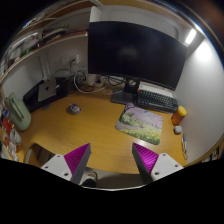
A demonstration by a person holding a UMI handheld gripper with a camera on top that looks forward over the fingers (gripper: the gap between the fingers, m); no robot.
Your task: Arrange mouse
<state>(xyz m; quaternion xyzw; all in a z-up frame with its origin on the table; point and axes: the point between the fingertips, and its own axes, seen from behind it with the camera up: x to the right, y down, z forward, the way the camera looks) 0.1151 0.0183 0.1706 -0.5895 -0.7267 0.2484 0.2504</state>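
A small grey mouse (73, 108) lies on the wooden desk (95, 125), well beyond my fingers and to their left. A flower-printed mouse pad (140, 123) lies beyond the right finger, in front of the black keyboard (157, 98). The mouse is apart from the pad, with bare desk between them. My gripper (111, 150) hovers over the desk's near edge. It is open and empty, with the magenta pads (75, 160) spread wide.
A large dark monitor (135, 50) stands at the back behind the keyboard. An orange object (178, 115) stands to the right of the pad. Clutter lies at the desk's left end (15, 125). Shelves (45, 45) hang on the left wall.
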